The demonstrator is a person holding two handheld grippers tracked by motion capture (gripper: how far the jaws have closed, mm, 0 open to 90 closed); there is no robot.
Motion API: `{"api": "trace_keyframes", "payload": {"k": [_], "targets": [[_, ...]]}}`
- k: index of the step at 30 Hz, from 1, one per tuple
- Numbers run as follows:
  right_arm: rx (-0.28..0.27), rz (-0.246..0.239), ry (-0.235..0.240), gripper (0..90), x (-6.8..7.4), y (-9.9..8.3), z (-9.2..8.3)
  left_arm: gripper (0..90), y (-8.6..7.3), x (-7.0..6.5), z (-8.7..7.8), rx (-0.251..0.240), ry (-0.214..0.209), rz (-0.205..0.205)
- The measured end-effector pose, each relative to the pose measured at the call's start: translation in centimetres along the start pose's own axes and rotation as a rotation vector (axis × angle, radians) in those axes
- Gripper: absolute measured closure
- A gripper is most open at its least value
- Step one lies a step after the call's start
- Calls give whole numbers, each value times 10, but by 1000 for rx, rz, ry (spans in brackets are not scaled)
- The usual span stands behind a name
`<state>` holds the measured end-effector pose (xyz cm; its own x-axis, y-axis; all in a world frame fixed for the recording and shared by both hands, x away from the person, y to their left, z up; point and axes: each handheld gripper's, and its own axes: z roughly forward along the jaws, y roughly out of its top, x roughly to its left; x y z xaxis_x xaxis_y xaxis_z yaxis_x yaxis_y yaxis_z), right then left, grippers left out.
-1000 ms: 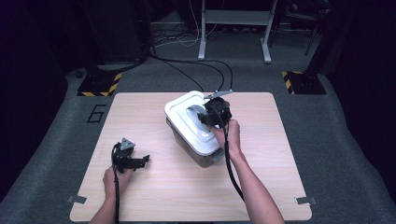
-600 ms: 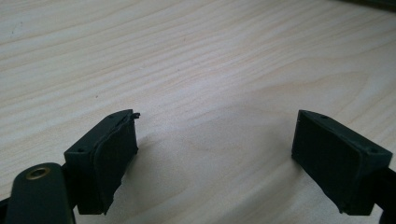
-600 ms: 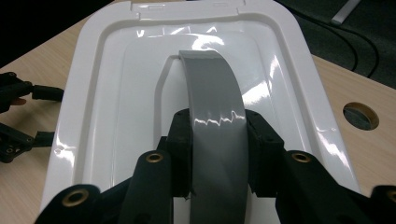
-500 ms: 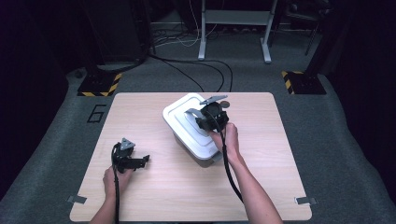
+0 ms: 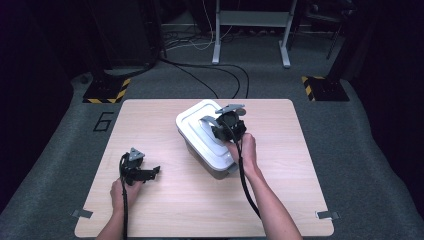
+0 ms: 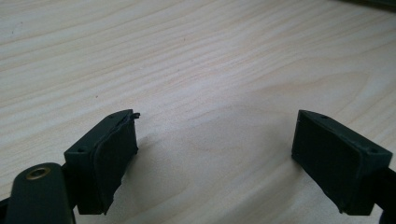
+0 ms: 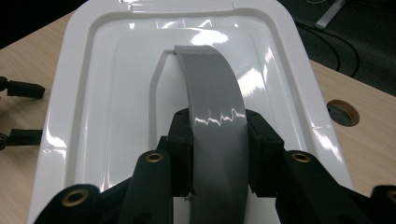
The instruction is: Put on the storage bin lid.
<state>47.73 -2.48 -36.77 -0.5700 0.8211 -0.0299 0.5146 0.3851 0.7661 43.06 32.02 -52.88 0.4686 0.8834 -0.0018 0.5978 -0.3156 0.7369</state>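
Observation:
A plastic box [image 5: 192, 145] with a glossy white lid [image 7: 107, 93] stands mid-table, skewed to the table's edges. From the lid rises a curved grey handle [image 7: 217, 107]. My right gripper [image 7: 218, 135] is shut on that handle, one black pad on each side; in the high view this right gripper [image 5: 222, 130] is over the box's right part. My left gripper [image 5: 155, 171] rests low on the wood at the front left, apart from the box. Its jaws [image 6: 217, 144] stand wide open with only bare tabletop between them.
The wooden table [image 5: 280, 190] has free room on the right and along the front. A round cable hole [image 7: 342, 112] lies in the wood beside the box. On the carpet beyond the far edge are black cables [image 5: 220, 70] and metal stand legs [image 5: 250, 20].
The box has turned and shifted a little to the left, with my right gripper on its handle. The left gripper has stayed where it was.

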Motion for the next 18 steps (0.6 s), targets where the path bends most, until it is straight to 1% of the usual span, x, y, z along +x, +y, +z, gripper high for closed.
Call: {"api": "trace_keyframes", "payload": {"k": [2,3,4,5,6,9,10,12,13,14,15,17,18], "targets": [[5,-4,0,659,-1,0,2,137,0,0,0,0,0,0],[28,-7,6,654,-1,-1,4,137,0,0,0,0,0,1],[10,6,15,650,-1,-2,5,137,0,0,0,0,0,0],[11,10,12,646,0,-3,4,137,0,0,0,0,0,0],[3,-13,8,638,-1,-3,4,137,0,0,0,0,0,0],[9,-6,7,590,1,-2,4,137,0,0,0,0,0,0],[10,-12,5,578,0,-2,3,138,0,0,0,-1,0,0],[8,-14,1,508,0,-2,2,137,0,0,0,-1,2,1],[10,-10,10,492,-1,-2,1,137,0,0,0,-2,2,2],[12,9,18,460,-2,-3,0,137,0,0,0,-2,2,2],[8,6,20,417,-4,-3,0,137,0,0,0,-2,2,2],[10,10,17,372,-6,-3,-1,137,0,-1,1,-13,3,-12],[10,16,16,331,-6,-3,-3,137,0,0,0,-2,2,2]]}}
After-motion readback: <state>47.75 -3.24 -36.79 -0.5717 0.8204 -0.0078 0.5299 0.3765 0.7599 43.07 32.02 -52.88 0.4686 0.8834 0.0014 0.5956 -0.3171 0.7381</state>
